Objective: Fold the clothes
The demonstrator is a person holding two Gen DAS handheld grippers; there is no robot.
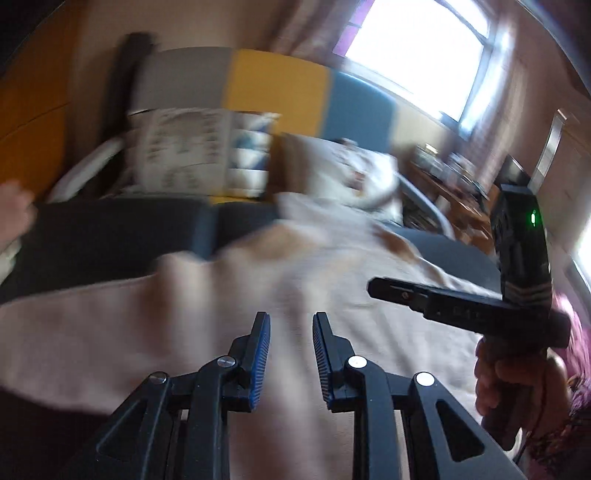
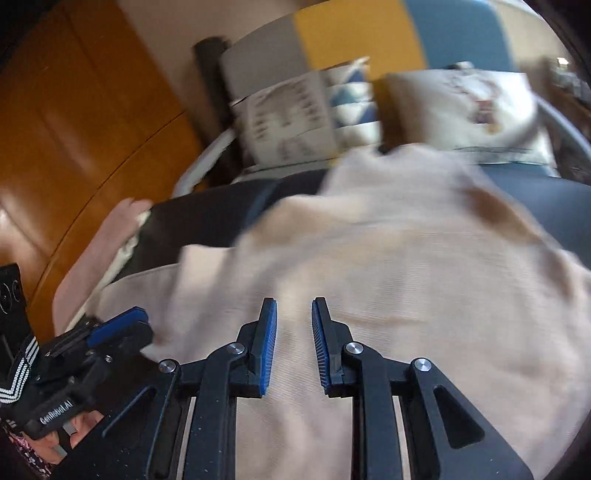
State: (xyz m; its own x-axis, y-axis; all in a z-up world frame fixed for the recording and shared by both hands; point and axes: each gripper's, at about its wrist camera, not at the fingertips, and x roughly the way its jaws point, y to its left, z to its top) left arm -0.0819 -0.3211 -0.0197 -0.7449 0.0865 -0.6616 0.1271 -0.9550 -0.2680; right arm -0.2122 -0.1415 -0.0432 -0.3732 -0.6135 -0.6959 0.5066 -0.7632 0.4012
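Both grippers, left (image 1: pixel 291 319) & right (image 2: pixel 294 306), part open w/ nothing held, over beige garment (image 2: pixel 369 277) on bed

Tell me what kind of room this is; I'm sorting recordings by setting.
Probably a bedroom or living room at home: patterned cushions against a padded multicolour backrest, a curtained window, a beige garment spread out.

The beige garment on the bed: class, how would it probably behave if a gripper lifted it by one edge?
The beige garment would probably hang limp, since it already lies in soft folds. It looks light for its spread. Its ribbed weave suggests the pads would hold it without slipping.
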